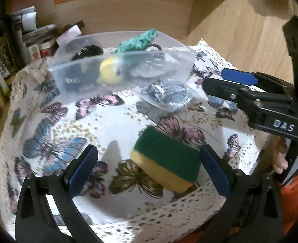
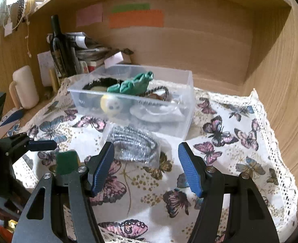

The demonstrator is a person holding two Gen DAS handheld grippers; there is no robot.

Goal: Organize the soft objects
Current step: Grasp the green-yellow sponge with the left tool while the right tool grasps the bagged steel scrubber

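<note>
Left hand-held gripper open w/ green-and-yellow rectangular foam sponge beside its right finger; off-centre grip may flick it. Right hand-held gripper open, empty.

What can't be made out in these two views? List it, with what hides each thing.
- Sponge: in the right wrist view its lower part is hidden behind the right gripper's finger.
- Clear box contents: in the left wrist view the cloudy wall and motion blur smear the dark items inside.
- Silver bundle: its wrapping glares; what it is stays unclear.
- Left gripper: whether its pad touches the sponge is unclear.
</note>
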